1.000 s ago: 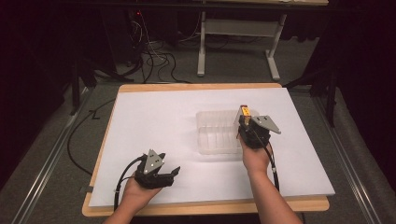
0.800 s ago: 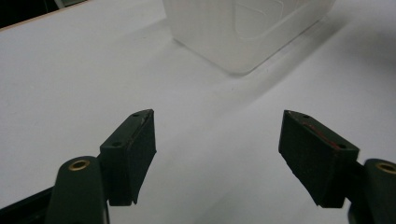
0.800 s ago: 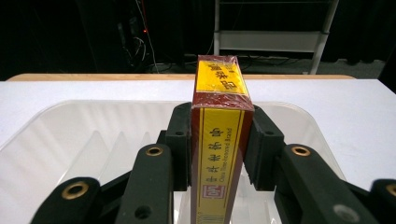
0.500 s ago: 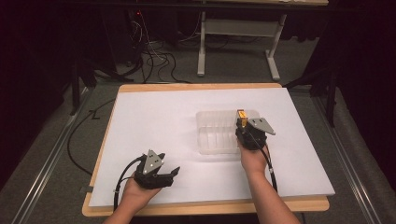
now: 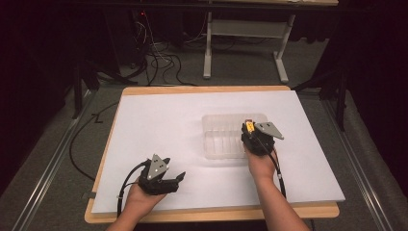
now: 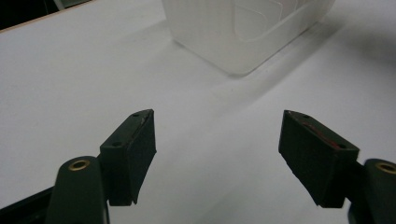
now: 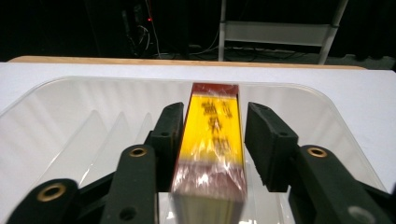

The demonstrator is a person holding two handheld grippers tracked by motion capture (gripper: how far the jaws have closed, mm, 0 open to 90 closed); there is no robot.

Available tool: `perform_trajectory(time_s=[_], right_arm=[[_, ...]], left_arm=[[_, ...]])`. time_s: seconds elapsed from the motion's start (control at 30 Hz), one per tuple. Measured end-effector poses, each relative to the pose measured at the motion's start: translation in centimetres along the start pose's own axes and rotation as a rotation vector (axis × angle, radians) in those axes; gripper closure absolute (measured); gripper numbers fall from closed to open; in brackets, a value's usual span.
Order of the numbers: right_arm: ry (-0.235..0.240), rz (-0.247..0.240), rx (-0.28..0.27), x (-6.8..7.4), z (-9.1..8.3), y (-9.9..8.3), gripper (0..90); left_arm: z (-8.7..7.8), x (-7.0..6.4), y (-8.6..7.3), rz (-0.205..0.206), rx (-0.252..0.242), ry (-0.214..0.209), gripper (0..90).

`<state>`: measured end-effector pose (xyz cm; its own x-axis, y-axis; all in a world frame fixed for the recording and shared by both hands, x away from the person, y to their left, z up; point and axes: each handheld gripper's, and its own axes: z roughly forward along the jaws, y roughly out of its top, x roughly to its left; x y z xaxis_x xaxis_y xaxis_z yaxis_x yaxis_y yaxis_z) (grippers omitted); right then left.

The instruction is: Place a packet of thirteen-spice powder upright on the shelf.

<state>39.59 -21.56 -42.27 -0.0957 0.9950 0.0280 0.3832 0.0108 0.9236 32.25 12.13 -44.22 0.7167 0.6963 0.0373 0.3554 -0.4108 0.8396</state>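
While your left tool (image 5: 163, 179) rests agape on the bench (image 5: 159, 130), your right tool (image 7: 212, 126) has shifted left over the clear plastic tray (image 7: 65, 116) — clamped on the yellow packet (image 7: 212, 135), ready to lower.

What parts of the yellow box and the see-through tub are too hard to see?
- Print on the yellow and red wrapped box: blurred in the right gripper view, tiny in the high view.
- Its near end: cut off by the bottom edge of the right gripper view.
- Clear plastic ribbed tub: its right side is hidden by the right gripper in the high view.
- The tub's top: cut off in the left gripper view.
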Motion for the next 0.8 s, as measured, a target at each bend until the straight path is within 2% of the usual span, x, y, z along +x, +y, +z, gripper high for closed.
perform_trajectory(time_s=[0.33,0.63,0.67,0.8], right_arm=[[0.048,0.001,0.014,-0.3,-0.2,0.1,46.2],[0.092,-0.008,0.03,-0.6,-0.6,0.3,31.6],[0.104,-0.016,0.032,-0.6,-1.1,0.2,27.8],[0.156,-0.028,0.038,-0.9,-2.2,0.1,22.0]], left_arm=[[0.0,0.1,0.0,-0.002,0.0,0.004,28.0],[0.0,0.3,0.0,-0.006,-0.001,0.006,28.0],[0.0,0.4,0.0,-0.006,0.001,0.008,28.0],[0.1,0.5,0.0,-0.008,0.0,0.009,28.0]])
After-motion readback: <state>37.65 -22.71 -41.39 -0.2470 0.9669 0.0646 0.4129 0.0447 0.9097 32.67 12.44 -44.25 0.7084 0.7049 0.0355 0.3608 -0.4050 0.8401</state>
